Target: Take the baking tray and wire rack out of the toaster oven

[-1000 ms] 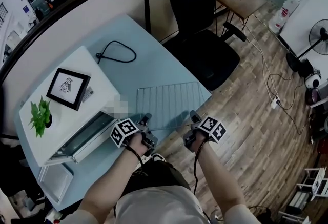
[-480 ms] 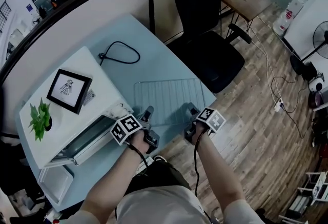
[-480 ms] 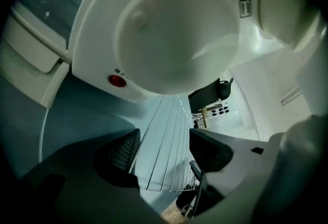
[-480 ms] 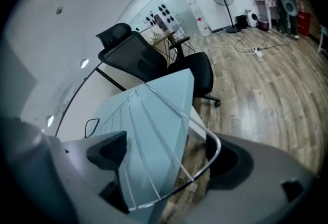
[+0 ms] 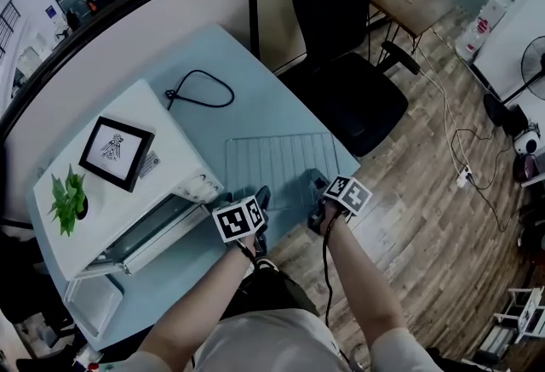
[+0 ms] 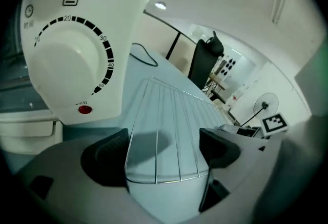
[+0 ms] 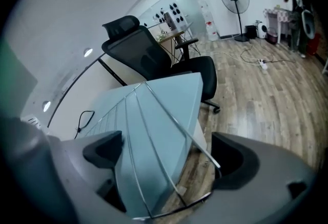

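Angling down toward the wire rack [image 5: 277, 159], forearms side by side, left gripper [image 6: 163, 140] and right gripper [image 7: 166, 143] at its near edge, jaws had just been opening, spread astride that edge, not pinching.

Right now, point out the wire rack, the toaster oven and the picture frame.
wire rack [image 5: 277, 162], head view, middle of its bars.
toaster oven [image 5: 174, 142], head view, bare white top.
picture frame [image 5: 117, 149], head view, centre of its print.
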Motion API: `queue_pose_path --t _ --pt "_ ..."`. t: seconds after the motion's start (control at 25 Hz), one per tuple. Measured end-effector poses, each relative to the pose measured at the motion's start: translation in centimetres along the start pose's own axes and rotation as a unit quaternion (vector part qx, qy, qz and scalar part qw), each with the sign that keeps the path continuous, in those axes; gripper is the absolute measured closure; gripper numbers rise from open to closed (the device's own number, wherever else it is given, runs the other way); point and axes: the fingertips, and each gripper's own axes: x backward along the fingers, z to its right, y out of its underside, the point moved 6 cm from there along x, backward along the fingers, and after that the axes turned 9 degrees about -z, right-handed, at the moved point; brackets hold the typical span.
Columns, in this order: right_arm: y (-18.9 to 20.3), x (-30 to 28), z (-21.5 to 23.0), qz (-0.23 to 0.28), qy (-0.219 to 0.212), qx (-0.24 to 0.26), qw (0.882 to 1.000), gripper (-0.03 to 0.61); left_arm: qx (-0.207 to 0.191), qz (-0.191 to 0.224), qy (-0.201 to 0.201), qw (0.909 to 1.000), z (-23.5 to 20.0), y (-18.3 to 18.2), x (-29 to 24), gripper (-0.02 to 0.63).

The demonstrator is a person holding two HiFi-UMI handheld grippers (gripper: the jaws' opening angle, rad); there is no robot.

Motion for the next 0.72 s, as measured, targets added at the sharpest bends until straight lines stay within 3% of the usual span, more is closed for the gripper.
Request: queue_pose_path --t 0.2,0.72 --pt "-0.3 0.4 -0.5 0.002 -0.012 0.016 1.000 0.026 -0.050 0.011 -0.017 0.9985 0.2 0.3 0.4 0.190" --pt "-1.1 6.6 -2.2 0.011 -0.038 0.069 0.997 0.006 -0.044 0.014 0.018 0.9988 1.7 0.8 6.1 0.192"
